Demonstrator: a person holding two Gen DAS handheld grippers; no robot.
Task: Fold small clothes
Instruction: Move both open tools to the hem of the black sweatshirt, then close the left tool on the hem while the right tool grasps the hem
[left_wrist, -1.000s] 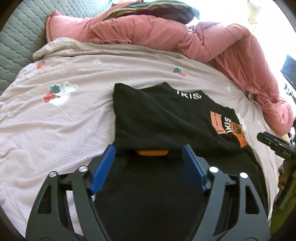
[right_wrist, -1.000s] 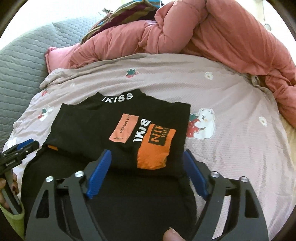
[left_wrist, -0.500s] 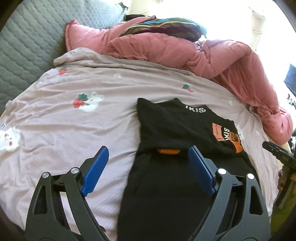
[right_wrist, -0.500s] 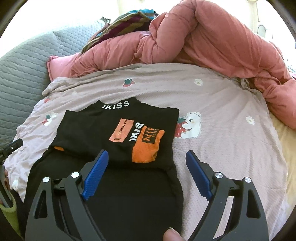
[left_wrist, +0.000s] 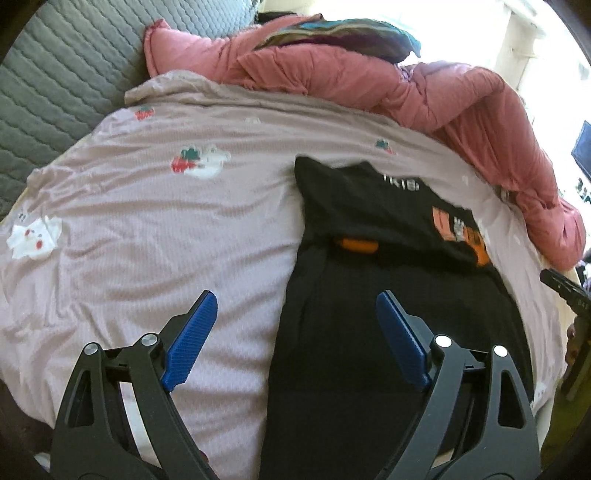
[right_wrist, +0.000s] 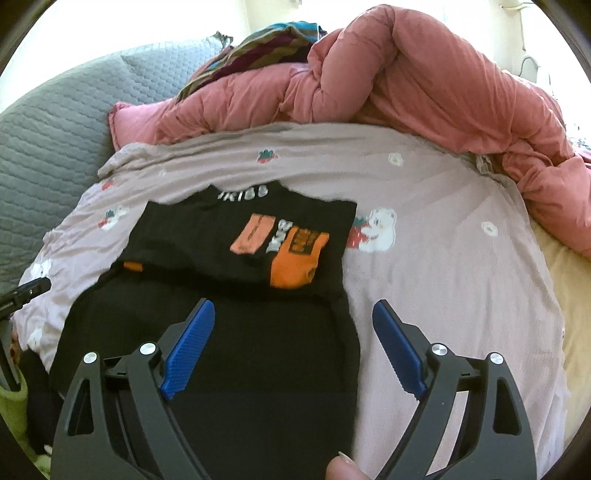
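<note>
With both the left gripper (left_wrist: 295, 332) and right gripper (right_wrist: 293, 341) spread wide and empty, take the black shirt (right_wrist: 236, 325) by its near-bed-edge corners, probably its hem, and fold evenly.

shirt lettering: white print near the collar of the black shirt (right_wrist: 236, 236) is smeared; letters unreadable.
orange patches: text on them is blurred in both views.
shirt hem: nearest part of the shirt is hidden behind the right gripper (right_wrist: 293, 345) and cut by the frame's bottom edge.
far gripper: beside the shirt, the right gripper's tip (left_wrist: 565, 290) is cut by the frame's edge.
</note>
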